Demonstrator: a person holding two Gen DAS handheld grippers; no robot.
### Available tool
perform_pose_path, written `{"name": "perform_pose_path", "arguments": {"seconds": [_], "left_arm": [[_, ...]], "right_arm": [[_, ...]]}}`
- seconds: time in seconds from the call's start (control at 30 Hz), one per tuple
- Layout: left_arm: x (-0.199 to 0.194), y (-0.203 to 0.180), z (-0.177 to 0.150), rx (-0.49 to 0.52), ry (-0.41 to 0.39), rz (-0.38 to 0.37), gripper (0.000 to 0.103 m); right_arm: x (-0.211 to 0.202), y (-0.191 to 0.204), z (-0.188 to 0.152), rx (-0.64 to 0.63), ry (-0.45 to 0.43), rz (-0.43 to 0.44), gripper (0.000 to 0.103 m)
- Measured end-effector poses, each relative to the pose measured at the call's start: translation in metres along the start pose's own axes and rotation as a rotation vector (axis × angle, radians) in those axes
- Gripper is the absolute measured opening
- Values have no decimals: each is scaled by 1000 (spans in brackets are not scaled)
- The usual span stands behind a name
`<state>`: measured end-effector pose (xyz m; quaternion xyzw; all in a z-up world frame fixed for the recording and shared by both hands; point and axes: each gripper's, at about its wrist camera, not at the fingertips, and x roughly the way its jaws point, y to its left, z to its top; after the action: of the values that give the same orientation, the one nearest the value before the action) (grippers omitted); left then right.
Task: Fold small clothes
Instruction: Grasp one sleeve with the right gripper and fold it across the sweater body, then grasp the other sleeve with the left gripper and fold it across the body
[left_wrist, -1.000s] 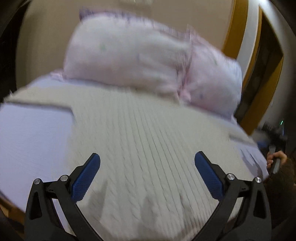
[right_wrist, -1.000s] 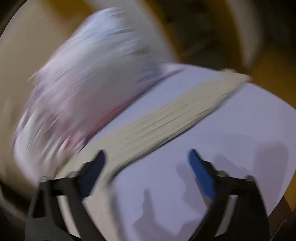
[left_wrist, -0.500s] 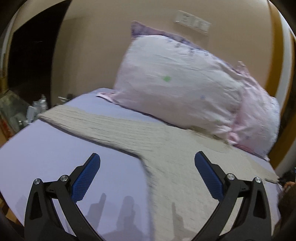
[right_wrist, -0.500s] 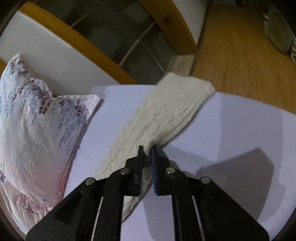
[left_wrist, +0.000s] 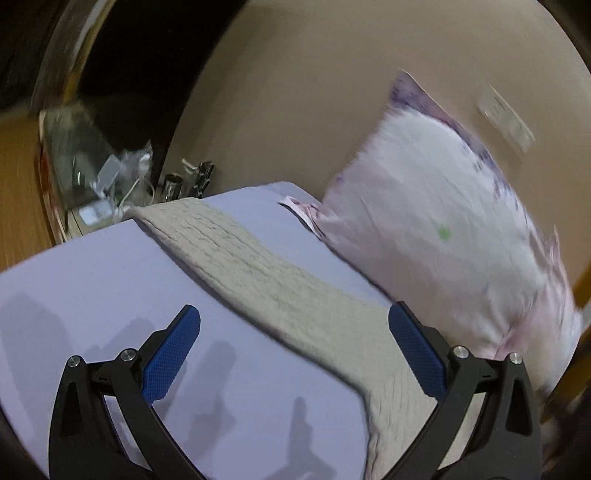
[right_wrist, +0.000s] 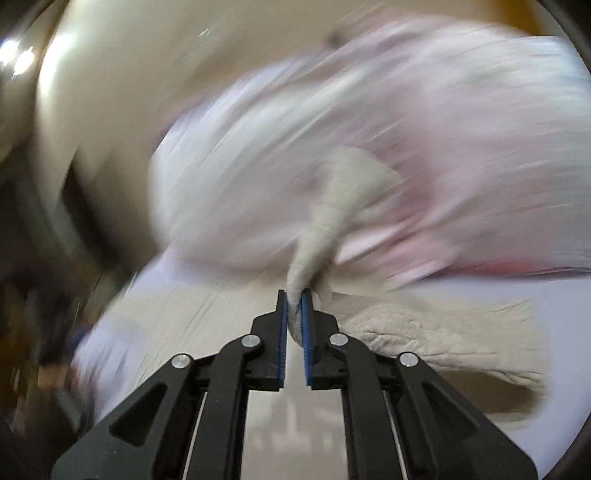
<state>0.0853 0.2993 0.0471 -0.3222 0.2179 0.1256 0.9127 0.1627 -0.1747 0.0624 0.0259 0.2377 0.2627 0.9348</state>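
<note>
Claw work first: we are holding two claws, one in each hand, and they are standing in opposite states. Our right claw (right_wrist: 294, 301) is pinching a bunched fold of the one cream knit sweater (right_wrist: 436, 332), its two blue pads pressed together on the cloth with only the knit between them, and a sleeve of that garment is rising from the pinch in a twisted column while the rest is trailing flat to the right on the bed sheet (right_wrist: 565, 314). Our left claw (left_wrist: 295, 325) is hanging spread wide above the bed, its two blue pads well apart and gripping nothing. Under it the same sweater (left_wrist: 266, 273) is lying flat on the lilac sheet (left_wrist: 92, 277), one long sleeve stretching away to the far left corner of the bed and the body widening toward us between the fingers. We are counting one pink floral pillow (left_wrist: 436, 221) in the left view, lying against the beige wall just beside the sweater's far edge; in the right view the pillow mass (right_wrist: 406, 140) is too blurred for us to count. A small clutter of bottles and cables (left_wrist: 147, 181) is sitting past the bed's far corner.
</note>
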Motion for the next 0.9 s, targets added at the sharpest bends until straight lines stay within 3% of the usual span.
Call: {"name": "perform_pose_path", "arguments": {"seconds": [0.03,0.1,0.13,0.2,0.3,0.37,0.47,0.63,0.67,0.7,0.77,0.87,0.9], "left_arm": [[6,5,6,-22,6,16,102],[16,14,15,-50,21,35,102],[20,19,19,-68,30,43,102],[30,29,28,-112,49,51,92],[51,46,40,-183,98,62,81],[63,58,45,-245,125,89,79],[74,73,51,-308,120,108,75],[89,85,68,-383,116,125,73],[93,84,72,-382,122,156,63],[97,83,75,-374,131,184,39],[101,72,81,-324,145,246,11],[91,2,88,-69,89,229,8],[84,-43,82,83,57,189,8]], "right_arm": [[17,12,-7,-11,63,39,16],[35,27,-20,-13,136,71,40],[36,26,-24,-6,130,64,47],[23,16,-26,4,60,29,69],[0,-14,-24,-12,-148,-69,78],[-13,-35,-33,22,-220,-63,78],[-14,-48,-38,104,-227,-6,79],[-17,-33,-42,41,-253,-13,86],[-28,-31,-47,37,-265,-9,87],[-32,-30,-48,36,-275,-5,88],[-38,-32,-48,56,-298,4,88],[-50,-40,-49,103,-356,36,88],[-54,-42,-49,113,-377,42,88]]}}
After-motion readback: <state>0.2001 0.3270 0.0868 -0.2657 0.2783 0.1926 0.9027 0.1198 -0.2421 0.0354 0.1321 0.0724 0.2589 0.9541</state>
